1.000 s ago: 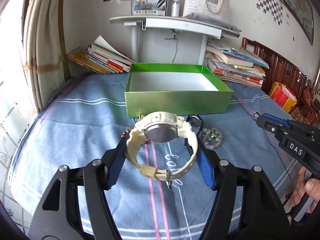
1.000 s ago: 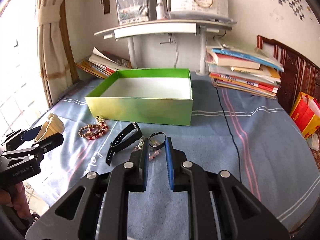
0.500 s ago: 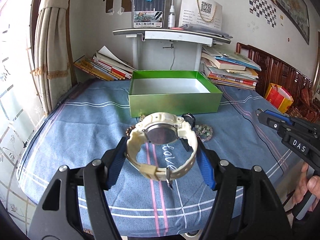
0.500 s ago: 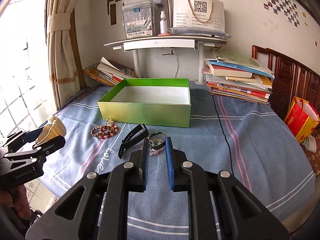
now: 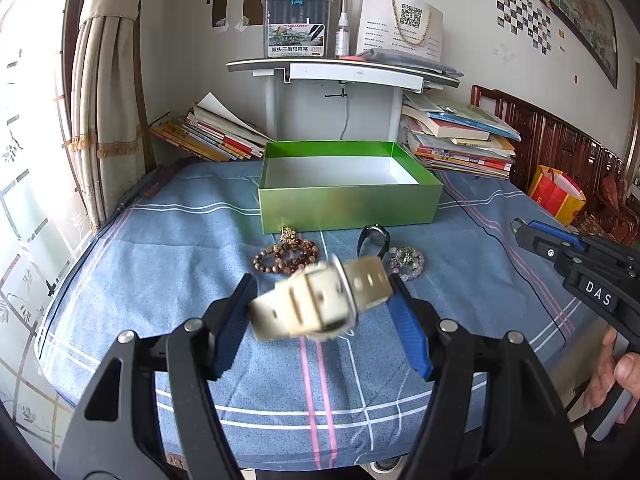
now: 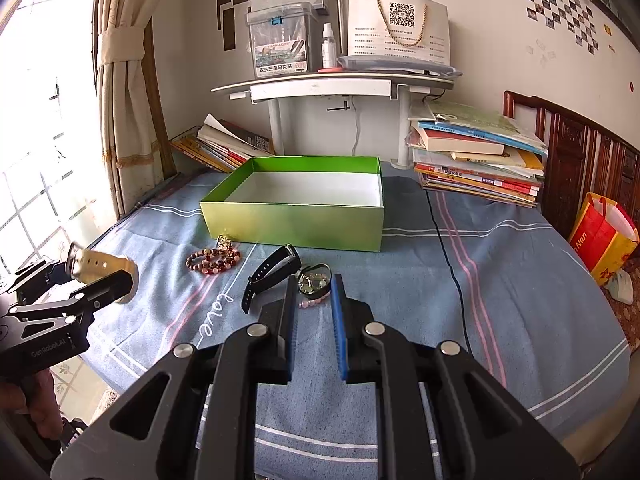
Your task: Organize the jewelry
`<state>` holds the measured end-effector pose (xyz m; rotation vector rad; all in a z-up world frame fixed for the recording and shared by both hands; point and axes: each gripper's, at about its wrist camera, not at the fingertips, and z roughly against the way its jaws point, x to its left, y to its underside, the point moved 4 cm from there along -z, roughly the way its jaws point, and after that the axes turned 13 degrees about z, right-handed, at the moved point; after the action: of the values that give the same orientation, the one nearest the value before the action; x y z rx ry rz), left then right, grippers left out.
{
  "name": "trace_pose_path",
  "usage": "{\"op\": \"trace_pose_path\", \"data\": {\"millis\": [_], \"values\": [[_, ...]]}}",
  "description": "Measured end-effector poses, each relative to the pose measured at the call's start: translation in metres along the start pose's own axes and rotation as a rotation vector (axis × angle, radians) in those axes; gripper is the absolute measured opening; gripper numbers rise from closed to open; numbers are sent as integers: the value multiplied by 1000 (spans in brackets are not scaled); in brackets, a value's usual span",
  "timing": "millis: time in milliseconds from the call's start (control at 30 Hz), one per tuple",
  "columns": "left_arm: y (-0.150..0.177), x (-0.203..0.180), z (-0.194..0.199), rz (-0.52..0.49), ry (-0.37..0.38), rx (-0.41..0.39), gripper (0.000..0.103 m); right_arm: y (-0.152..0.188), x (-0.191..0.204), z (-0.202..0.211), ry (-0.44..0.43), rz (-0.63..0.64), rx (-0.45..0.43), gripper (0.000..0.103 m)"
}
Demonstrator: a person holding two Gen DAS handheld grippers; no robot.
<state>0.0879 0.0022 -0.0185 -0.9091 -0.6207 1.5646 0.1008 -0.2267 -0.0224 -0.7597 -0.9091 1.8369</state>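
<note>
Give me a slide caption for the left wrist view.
Left gripper holds a cream watch above the bed, facing the green box.

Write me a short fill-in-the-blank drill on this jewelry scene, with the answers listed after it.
1. The left gripper holds a cream ____.
2. The box on the bed is ____ outside.
3. The black watch lies on the ____ bedspread.
4. The right gripper holds ____.

Answers: watch; green; blue; nothing
</note>
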Motion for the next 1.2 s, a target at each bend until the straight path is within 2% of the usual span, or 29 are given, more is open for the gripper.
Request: {"op": "trace_pose_path", "data": {"millis": [733,900,1200], "values": [[-9,0,-36,-2,-4,42,66,-8,-13,-33,-18,-11,26,16],[-26,-4,-52,-12,-12,37,66,-22,-21,-50,-20,-8,24,16],[-87,-14,-100,-19,-13,4,66,-65,-46,-102,-26,-21,3,16]]}}
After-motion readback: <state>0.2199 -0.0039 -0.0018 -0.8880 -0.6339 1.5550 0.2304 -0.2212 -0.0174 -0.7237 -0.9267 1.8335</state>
